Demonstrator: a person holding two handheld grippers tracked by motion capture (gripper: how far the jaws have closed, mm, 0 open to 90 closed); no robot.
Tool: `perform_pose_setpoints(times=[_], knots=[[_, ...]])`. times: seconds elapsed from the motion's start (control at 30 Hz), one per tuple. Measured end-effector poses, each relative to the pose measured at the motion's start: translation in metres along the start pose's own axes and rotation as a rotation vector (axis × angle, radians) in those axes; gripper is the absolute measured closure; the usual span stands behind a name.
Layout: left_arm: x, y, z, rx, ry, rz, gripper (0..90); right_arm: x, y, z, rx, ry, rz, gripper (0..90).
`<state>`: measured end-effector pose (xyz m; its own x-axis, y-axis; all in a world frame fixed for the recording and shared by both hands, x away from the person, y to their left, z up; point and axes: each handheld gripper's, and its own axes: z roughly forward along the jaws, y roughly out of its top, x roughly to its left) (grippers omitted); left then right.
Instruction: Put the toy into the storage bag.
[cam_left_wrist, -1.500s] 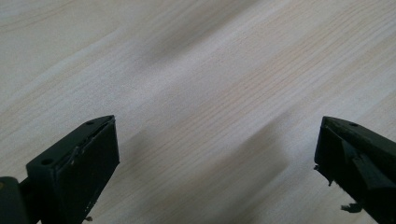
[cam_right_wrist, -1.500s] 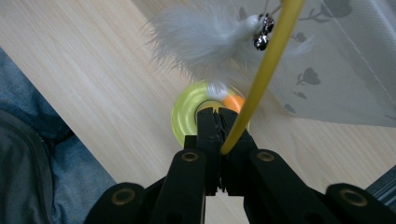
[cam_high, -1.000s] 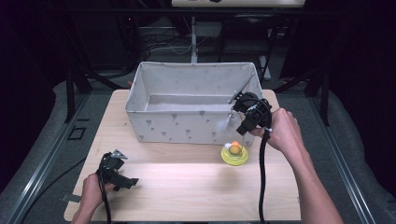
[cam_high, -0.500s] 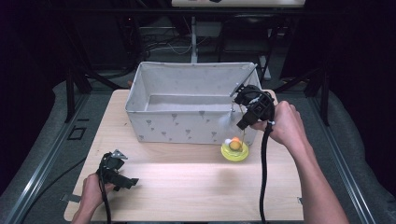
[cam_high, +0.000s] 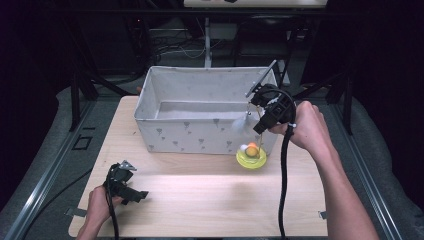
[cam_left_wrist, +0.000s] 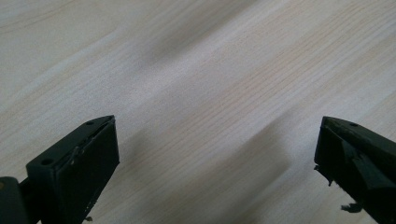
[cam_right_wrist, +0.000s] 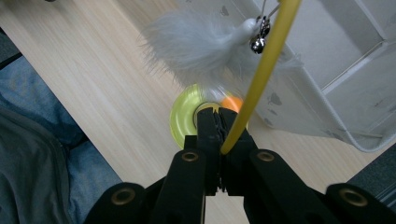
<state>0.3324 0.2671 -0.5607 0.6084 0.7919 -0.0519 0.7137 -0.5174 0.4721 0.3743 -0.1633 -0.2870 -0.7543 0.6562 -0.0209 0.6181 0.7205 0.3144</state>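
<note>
A cat teaser toy sits at the right of the desk (cam_high: 200, 200): its yellow disc base (cam_high: 251, 159) lies on the wood just in front of the right front corner of the grey fabric bin (cam_high: 200, 140), with an orange ball (cam_high: 252, 148) on it. From the base a thin yellow wand (cam_right_wrist: 261, 70) rises, and a tuft of grey feathers (cam_right_wrist: 201, 46) with a small silver bell (cam_right_wrist: 257, 43) hangs near its upper part, close to the bin's front wall. The right tool (cam_right_wrist: 218, 122) is directly above the base, its jaws pressed together on the wand, which passes between them. The right hand (cam_high: 302, 125) holds that tool over the bin's right front corner, the forearm reaching in from the lower right and the black cable hanging down across the desk. The left tool (cam_high: 131, 190) lies well apart from the toy, at the front left of the desk, held low by the left hand (cam_high: 97, 202); in the left gripper view its jaws stand wide apart over bare wood, holding nothing.
</note>
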Motion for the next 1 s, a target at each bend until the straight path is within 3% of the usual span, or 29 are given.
perform_pose_setpoints(times=[1.0], knots=[[0.001, 0.000, 0.000, 0.004, -0.012, 0.003, 0.0, -0.001, 0.016, -0.041, -0.020, -0.015, -0.015, 88.5]])
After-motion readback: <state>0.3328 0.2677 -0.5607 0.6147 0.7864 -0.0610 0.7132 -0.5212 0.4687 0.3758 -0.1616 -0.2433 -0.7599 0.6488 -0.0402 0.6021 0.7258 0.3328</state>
